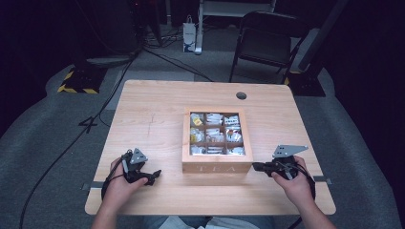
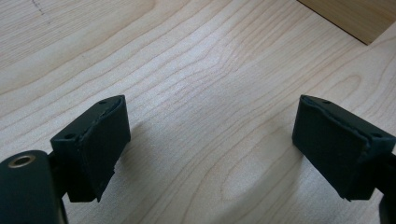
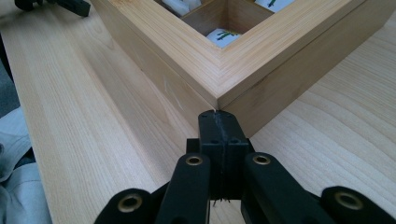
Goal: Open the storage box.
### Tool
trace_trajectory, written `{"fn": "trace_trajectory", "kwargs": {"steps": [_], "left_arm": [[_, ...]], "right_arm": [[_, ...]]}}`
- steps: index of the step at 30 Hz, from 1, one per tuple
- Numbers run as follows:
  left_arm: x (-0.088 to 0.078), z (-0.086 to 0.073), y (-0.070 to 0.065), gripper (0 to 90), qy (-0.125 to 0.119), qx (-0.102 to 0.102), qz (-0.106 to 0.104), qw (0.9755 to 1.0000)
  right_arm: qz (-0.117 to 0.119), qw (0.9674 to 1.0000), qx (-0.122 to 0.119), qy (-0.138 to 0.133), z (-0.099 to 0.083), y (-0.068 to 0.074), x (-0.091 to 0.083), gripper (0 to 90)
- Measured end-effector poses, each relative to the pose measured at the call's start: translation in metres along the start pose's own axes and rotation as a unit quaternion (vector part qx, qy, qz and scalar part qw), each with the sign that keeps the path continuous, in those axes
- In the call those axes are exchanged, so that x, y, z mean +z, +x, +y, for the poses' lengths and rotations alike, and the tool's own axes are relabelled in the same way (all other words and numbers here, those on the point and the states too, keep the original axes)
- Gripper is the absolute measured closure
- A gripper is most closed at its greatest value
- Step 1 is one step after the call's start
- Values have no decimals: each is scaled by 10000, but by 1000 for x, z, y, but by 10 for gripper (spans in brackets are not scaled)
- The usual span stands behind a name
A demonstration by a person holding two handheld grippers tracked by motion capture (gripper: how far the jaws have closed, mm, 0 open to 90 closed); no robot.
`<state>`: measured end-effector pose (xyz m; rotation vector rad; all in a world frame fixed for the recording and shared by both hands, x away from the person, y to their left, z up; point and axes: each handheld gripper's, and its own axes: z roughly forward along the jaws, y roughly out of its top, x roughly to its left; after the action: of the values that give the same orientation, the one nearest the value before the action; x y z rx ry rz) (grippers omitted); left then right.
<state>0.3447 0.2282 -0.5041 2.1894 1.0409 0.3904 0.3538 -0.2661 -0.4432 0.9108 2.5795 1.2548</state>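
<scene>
Your left claw (image 1: 155,175) rests on the counter (image 1: 153,119), jaws apart and empty; your right claw (image 1: 256,167) sits pressed together at the near right corner of the wooden tea box (image 1: 217,168), mid-counter between them.

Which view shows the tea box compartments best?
High view: the tea box sits whole on the table, all nine compartments and their sachets visible. Right gripper view gives one corner with a few compartments past the shut right claw. Left gripper view catches a wall edge.
</scene>
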Motion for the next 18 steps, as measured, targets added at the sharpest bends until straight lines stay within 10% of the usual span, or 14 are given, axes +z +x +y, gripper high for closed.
{"fn": "trace_trajectory", "kwargs": {"steps": [18], "left_arm": [[0,0,0,117,0,-30,0,10000]], "right_arm": [[-87,9973,95,-722,12,3,-18,900]]}}
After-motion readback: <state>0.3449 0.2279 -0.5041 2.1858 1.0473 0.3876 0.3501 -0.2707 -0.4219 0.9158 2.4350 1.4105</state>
